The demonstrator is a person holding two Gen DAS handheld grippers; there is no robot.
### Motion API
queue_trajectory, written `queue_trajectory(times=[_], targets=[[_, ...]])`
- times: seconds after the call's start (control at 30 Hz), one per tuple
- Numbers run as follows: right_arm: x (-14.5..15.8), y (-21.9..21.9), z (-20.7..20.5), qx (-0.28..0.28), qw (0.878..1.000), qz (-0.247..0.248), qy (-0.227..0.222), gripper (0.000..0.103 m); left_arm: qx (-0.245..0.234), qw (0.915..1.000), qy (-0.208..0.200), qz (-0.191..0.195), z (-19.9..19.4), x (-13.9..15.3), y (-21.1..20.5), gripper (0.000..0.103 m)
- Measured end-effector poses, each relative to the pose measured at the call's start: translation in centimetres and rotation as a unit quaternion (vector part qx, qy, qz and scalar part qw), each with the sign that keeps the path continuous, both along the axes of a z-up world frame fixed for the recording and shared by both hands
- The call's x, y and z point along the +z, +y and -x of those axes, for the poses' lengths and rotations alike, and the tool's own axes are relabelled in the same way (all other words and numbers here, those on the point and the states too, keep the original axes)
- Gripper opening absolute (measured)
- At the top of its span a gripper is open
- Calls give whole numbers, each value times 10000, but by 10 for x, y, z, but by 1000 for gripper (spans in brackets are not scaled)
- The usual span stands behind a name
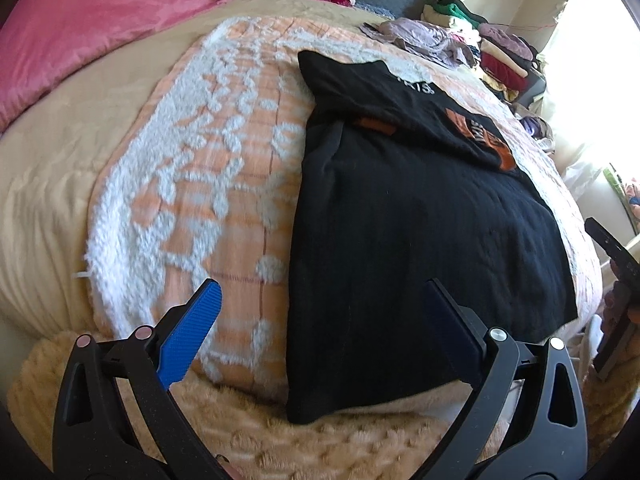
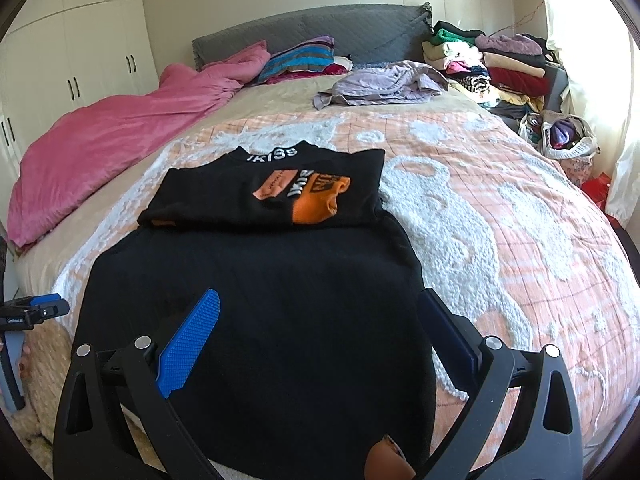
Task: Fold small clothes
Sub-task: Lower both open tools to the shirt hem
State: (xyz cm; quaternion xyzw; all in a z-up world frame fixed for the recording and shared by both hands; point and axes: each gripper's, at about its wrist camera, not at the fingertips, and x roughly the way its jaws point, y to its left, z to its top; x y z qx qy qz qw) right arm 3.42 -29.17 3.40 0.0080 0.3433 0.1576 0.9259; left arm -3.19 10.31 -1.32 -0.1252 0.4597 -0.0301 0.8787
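Observation:
A black shirt (image 2: 256, 288) with an orange and white print (image 2: 316, 196) lies flat on the peach and white bedspread (image 2: 500, 208). Its far part is folded back over the body, print side up. It also shows in the left wrist view (image 1: 420, 216). My left gripper (image 1: 324, 304) is open and empty, held above the shirt's near left edge. My right gripper (image 2: 320, 312) is open and empty, held over the shirt's near end. The left gripper's body shows at the left edge of the right wrist view (image 2: 28, 312).
A pink quilt (image 2: 104, 144) lies at the bed's left. A crumpled lilac garment (image 2: 384, 84) lies near the headboard. Stacks of folded clothes (image 2: 496, 64) and a bag of clothes (image 2: 564, 136) stand at the right. A fuzzy beige blanket (image 1: 280, 444) hangs at the near edge.

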Motion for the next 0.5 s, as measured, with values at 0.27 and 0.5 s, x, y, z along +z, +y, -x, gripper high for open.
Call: queue_trajectory(times=[0.27, 0.5], targets=[[-11, -9, 7, -70, 9999, 1, 117, 98, -134, 9997, 180, 36, 14, -13, 0, 76], [-17, -21, 14, -117, 9997, 53, 184, 98, -167, 9986, 380, 343, 17, -24, 1, 43]])
